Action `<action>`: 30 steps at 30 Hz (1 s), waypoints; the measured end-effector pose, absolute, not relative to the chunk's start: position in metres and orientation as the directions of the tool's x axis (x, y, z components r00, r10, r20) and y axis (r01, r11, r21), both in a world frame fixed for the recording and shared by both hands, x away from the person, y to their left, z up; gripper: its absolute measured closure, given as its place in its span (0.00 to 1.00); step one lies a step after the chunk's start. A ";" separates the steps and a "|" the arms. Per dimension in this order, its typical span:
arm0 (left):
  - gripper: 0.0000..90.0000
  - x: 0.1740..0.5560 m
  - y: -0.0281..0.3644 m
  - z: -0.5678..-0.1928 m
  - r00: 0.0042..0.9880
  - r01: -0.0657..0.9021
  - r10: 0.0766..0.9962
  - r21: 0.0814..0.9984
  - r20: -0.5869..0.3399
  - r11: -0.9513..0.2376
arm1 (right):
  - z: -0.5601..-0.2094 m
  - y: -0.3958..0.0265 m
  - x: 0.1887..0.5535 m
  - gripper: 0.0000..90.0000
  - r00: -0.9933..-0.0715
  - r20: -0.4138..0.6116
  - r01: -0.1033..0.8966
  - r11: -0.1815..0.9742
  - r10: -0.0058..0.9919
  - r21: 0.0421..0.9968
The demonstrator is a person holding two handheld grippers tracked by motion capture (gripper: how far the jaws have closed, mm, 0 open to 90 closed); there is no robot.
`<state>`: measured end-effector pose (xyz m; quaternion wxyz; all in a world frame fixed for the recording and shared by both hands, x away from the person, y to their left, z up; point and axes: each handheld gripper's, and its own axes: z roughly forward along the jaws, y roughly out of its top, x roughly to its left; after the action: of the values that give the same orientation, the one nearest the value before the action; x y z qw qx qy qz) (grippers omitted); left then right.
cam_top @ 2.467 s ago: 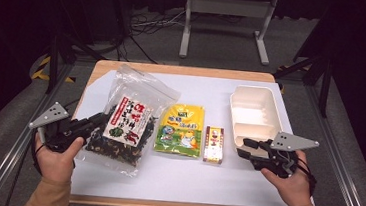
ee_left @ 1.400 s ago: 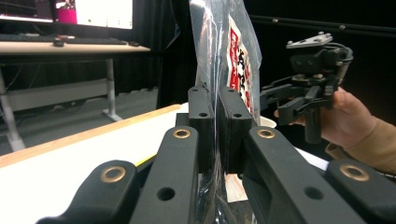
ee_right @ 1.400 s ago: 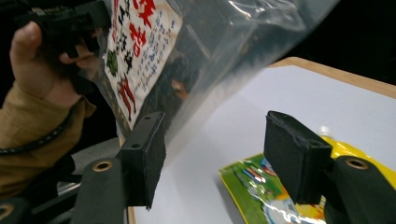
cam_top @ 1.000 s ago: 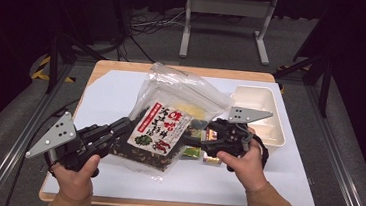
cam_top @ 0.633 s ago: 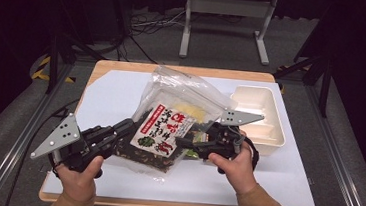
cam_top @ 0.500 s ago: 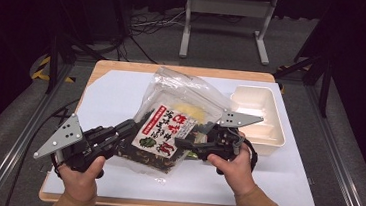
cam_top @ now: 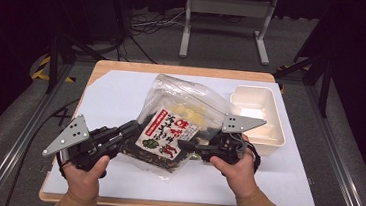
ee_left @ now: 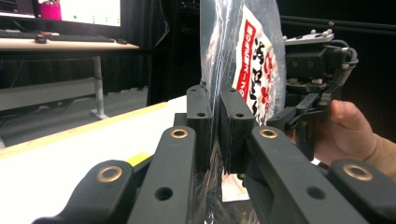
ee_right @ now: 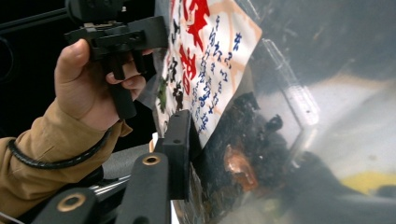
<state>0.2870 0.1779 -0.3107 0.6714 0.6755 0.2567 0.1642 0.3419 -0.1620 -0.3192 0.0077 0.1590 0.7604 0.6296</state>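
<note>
Lifted off the table, the bag [cam_top: 168,134] hangs clamped in left gripper [cam_top: 131,127]; right gripper [cam_top: 183,145], closing, probably pinches it.

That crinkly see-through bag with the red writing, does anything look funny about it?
Yes. The clear plastic bag of dark dried food is tipped up off the white table, pinched by the left gripper while the right gripper has just been closing on its other side.

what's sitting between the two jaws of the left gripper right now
The edge of the clear snack bag: in the left gripper view, the left gripper has its two black jaws pressed together on the thin plastic, nothing else between them.
</note>
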 end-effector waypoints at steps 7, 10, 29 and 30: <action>0.90 0.292 0.180 -0.314 0.820 0.150 0.552 0.988 -0.147 0.041 | -0.311 -0.163 0.335 0.81 -0.962 0.145 0.191 0.189 0.234 0.963; 0.87 0.293 0.179 -0.314 0.821 0.157 0.551 0.987 -0.149 0.033 | -0.308 -0.164 0.334 0.81 -0.962 0.134 0.184 0.205 0.236 0.961; 0.51 0.306 0.185 -0.323 0.804 0.170 0.585 0.984 -0.107 -0.054 | -0.290 -0.192 0.344 0.81 -0.945 0.027 0.153 0.366 0.327 0.918; 0.51 0.307 0.185 -0.325 0.799 0.176 0.591 0.983 -0.111 -0.054 | -0.289 -0.195 0.345 0.81 -0.942 0.022 0.154 0.373 0.335 0.915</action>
<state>0.3074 0.1853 -0.3246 0.6321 0.7071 0.2713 0.1639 0.3454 -0.1949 -0.2888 0.0839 0.1484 0.8243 0.5399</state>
